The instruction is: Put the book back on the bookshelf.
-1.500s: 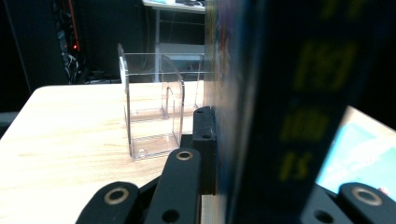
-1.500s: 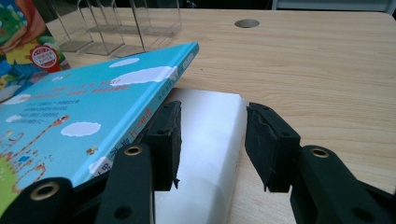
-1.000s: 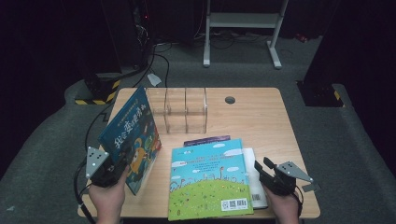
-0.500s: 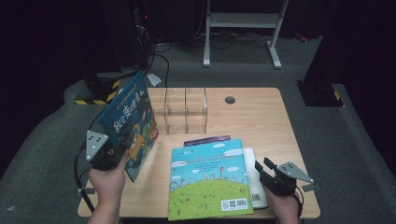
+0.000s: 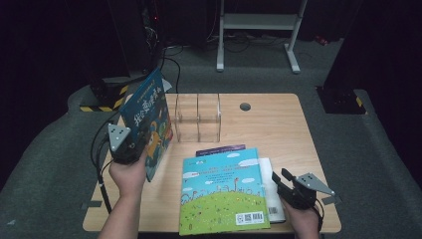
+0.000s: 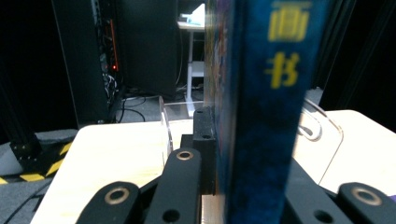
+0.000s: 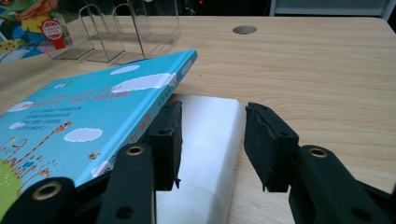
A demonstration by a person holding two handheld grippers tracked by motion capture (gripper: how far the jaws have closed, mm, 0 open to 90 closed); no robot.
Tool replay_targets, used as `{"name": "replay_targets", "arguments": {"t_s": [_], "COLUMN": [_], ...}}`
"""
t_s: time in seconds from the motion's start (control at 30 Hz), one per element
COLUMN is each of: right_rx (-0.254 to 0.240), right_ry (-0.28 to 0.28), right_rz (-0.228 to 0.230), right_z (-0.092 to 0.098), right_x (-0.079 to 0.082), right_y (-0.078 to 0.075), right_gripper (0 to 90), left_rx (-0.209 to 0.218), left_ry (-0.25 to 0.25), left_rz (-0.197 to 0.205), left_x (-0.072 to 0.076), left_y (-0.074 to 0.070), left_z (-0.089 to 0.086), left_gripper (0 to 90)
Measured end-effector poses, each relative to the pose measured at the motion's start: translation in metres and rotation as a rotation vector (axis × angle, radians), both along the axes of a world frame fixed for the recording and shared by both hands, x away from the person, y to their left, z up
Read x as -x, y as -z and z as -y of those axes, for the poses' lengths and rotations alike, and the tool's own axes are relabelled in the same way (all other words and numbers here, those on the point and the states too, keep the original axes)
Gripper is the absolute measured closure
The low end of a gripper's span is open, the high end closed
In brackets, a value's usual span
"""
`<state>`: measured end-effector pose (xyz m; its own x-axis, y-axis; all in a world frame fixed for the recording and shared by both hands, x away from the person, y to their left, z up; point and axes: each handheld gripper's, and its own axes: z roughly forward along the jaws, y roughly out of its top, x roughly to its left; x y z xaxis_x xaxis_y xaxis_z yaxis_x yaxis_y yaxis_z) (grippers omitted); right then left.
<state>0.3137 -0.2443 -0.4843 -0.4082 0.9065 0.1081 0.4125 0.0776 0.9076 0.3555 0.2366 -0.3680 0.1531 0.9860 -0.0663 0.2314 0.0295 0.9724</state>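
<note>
My left gripper (image 5: pixel 140 149) is shut on the lower edge of a dark blue picture book (image 5: pixel 148 112), which it holds off the table, tilted on edge, just left of the clear acrylic rack (image 5: pixel 198 117). In the left gripper view the book's spine (image 6: pixel 268 116) stands upright between the jaws, with the rack (image 6: pixel 322 126) behind it. My right gripper (image 5: pixel 279 181) rests at the front right, open. Its jaws (image 7: pixel 212 140) stand apart over a white book (image 7: pixel 210 116), beside the edge of the light blue book (image 7: pixel 88 116) that lies flat on top (image 5: pixel 221 191).
A purple book (image 5: pixel 221 148) peeks out from under the light blue one. The wooden table (image 5: pixel 278 129) has a round cable hole (image 5: pixel 245 106) at the back. A yellow-black striped block (image 5: pixel 102 99) and cables lie on the floor at the left, a white stand (image 5: pixel 259 30) behind.
My left hand has carried the dark blue book up and away from the front edge, closer to the rack and more upright. The right gripper has stayed put.
</note>
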Motion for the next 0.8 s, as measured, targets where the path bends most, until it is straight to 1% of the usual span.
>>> {"name": "replay_targets", "arguments": {"t_s": [0.03,0.1,0.17,0.33,0.5,0.73,0.8], "right_rx": [-0.002,-0.007,0.006,-0.003,0.001,-0.009,-0.008], "right_ry": [0.001,0.001,0.002,0.008,0.006,0.005,0.007], "right_rz": [-0.001,-0.001,0.003,0.005,0.006,0.011,0.013], "right_z": [0.000,0.000,-0.001,-0.002,-0.001,0.001,0.001], "right_x": [0.000,0.000,0.000,0.002,0.002,0.003,0.003], "right_y": [0.000,0.000,0.000,-0.001,-0.001,-0.001,-0.001], "right_gripper": [56.7,56.9,57.0,57.5,57.8,58.2,58.2], "left_rx": [-0.001,-0.002,0.001,-0.003,0.024,0.000,0.003], "left_ry": [-0.006,-0.005,-0.008,-0.028,-0.044,-0.093,-0.106], "left_rz": [-0.004,0.001,0.003,0.010,0.014,0.029,0.025], "left_x": [-0.002,-0.005,-0.009,-0.018,-0.027,-0.041,-0.045], "left_y": [0.001,0.002,0.001,-0.001,0.001,0.001,0.002], "left_z": [0.000,-0.001,-0.001,0.001,0.004,0.007,0.006], "left_gripper": [83.4,83.4,83.4,83.4,83.4,83.4,83.4]}}
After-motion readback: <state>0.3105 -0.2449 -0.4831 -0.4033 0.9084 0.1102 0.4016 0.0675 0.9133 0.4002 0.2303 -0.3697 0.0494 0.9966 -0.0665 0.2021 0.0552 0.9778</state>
